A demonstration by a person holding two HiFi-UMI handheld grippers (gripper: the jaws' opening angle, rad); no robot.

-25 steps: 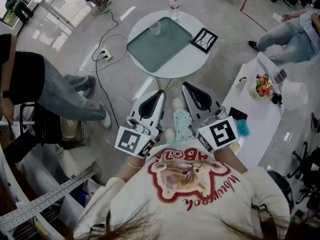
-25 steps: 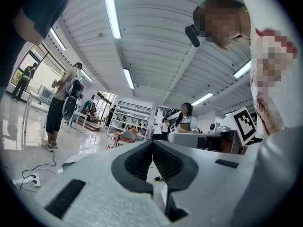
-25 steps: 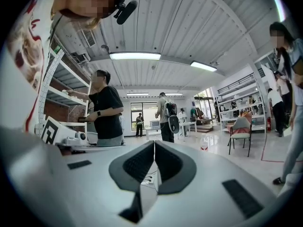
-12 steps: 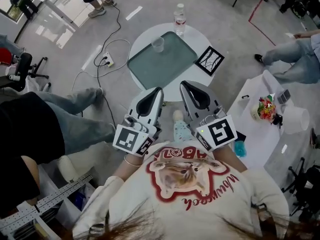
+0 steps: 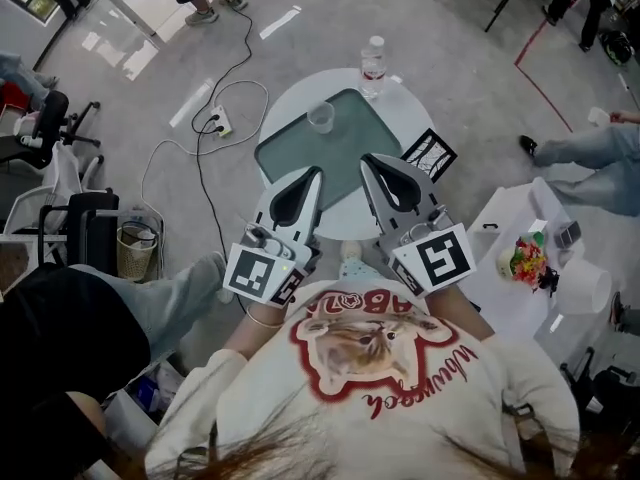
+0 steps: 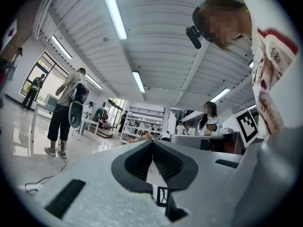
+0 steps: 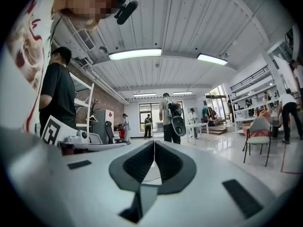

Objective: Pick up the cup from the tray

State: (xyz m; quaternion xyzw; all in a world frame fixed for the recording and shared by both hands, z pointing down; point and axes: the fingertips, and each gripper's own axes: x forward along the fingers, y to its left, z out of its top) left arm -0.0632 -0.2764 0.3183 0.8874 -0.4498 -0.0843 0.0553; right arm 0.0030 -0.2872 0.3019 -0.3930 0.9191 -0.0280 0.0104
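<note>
Clear cup [image 5: 320, 116] on tray [image 5: 352, 134], beyond left tongs [image 5: 316, 174], right tongs [image 5: 366, 159].

Glossy grey floor [image 5: 450, 38], round white table [image 5: 288, 106], ribbed white ceiling [image 7: 189, 22] with long strip lights [image 7: 135, 54], tall windows [image 6: 42, 72] beyond.

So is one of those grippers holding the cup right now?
No, the clear cup stands on the tray, apart from the left gripper and right gripper, both shut and empty.
</note>
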